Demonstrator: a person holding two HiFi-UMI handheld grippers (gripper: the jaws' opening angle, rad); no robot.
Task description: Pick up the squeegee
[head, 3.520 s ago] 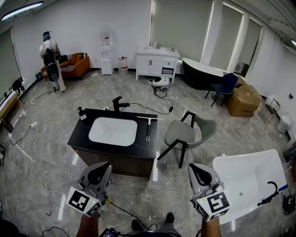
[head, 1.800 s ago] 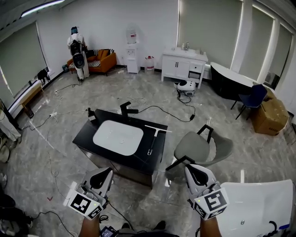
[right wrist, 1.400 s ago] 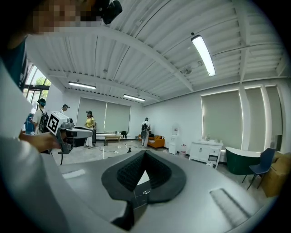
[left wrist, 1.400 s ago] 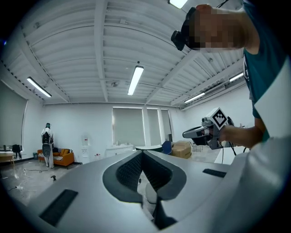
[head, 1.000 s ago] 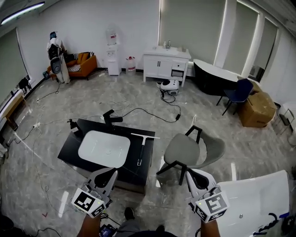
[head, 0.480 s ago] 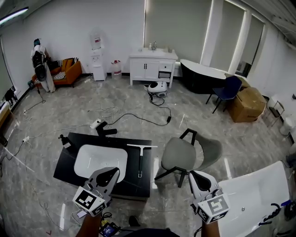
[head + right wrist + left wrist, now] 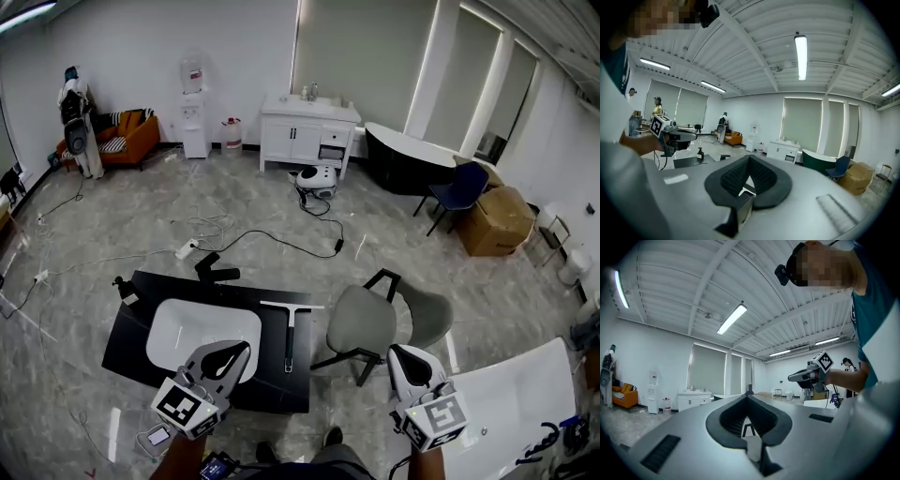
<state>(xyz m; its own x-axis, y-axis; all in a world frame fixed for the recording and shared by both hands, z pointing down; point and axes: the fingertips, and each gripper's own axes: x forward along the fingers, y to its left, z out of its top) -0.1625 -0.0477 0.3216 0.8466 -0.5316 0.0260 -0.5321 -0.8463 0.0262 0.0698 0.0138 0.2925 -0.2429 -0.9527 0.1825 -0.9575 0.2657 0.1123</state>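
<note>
The squeegee (image 7: 289,334) lies flat on the black counter (image 7: 133,330), to the right of the white basin (image 7: 201,334). Its white blade is at the far end and its handle runs toward me. My left gripper (image 7: 241,347) is shut and empty. It hovers over the counter's near edge, just left of the handle's end and apart from it. My right gripper (image 7: 399,352) is off the counter to the right, near the grey chair (image 7: 362,322); its jaws look shut with nothing in them. In the gripper views the left gripper (image 7: 748,396) and the right gripper (image 7: 750,157) show closed tips.
A black faucet (image 7: 215,273) and a soap bottle (image 7: 121,285) stand at the counter's far side. A white bathtub (image 7: 511,392) fills the lower right. Cables trail over the floor beyond the counter. A person (image 7: 73,105) stands far off by an orange sofa.
I have come closer to the counter. Both grippers have advanced, and the left one now overlaps the counter's near edge beside the squeegee handle. Both stay shut.
</note>
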